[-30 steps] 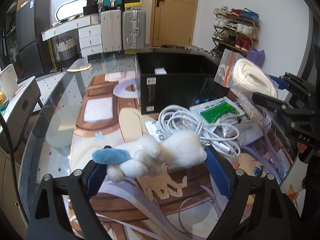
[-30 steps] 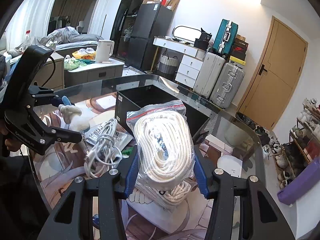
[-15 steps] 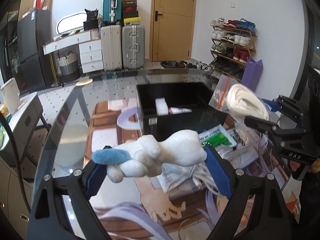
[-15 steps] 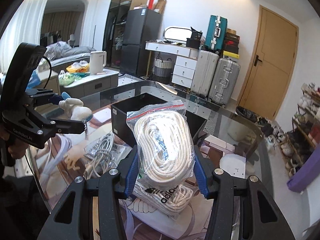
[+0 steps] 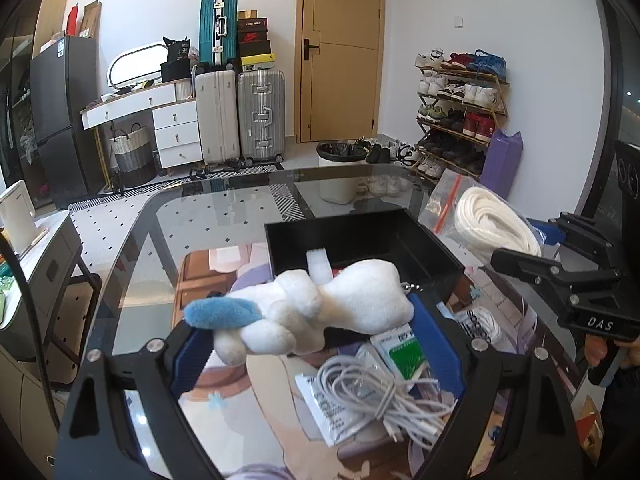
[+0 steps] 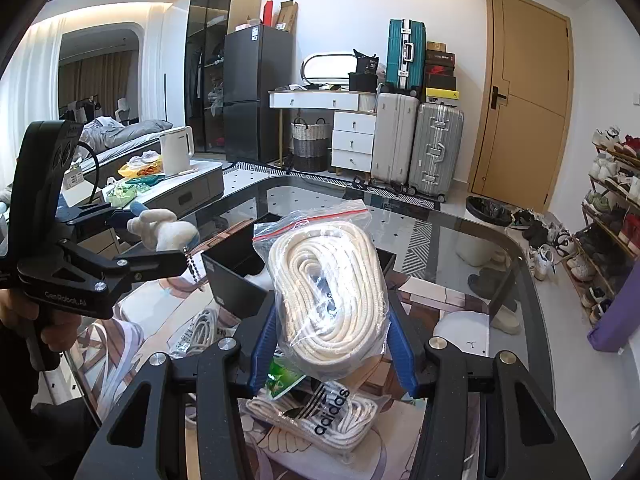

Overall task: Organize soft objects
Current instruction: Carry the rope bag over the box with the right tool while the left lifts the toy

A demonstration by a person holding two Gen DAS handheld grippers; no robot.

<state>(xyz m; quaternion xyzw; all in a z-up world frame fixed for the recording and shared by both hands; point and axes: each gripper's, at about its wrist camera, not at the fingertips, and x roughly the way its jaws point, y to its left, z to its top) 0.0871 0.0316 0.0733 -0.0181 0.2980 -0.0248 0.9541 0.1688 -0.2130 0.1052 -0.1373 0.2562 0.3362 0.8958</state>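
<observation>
My left gripper (image 5: 316, 332) is shut on a white plush toy (image 5: 320, 304) with a blue tip and holds it in the air just before the open black box (image 5: 360, 248). It also shows in the right wrist view (image 6: 164, 230). My right gripper (image 6: 328, 344) is shut on a clear zip bag of coiled white rope (image 6: 328, 284), raised above the table to the right of the box (image 6: 232, 280). The bag shows in the left wrist view (image 5: 492, 228).
On the glass table (image 5: 224, 208) lie a bundle of white cables (image 5: 384, 396), a green-labelled packet (image 5: 404, 352) and an Adidas bag of laces (image 6: 320, 412). A white item lies inside the box (image 5: 320, 264). Suitcases, drawers and a shoe rack stand beyond.
Both grippers have risen and moved forward with their loads. The plush toy now hangs at the box's near edge, and the rope bag is higher beside the box.
</observation>
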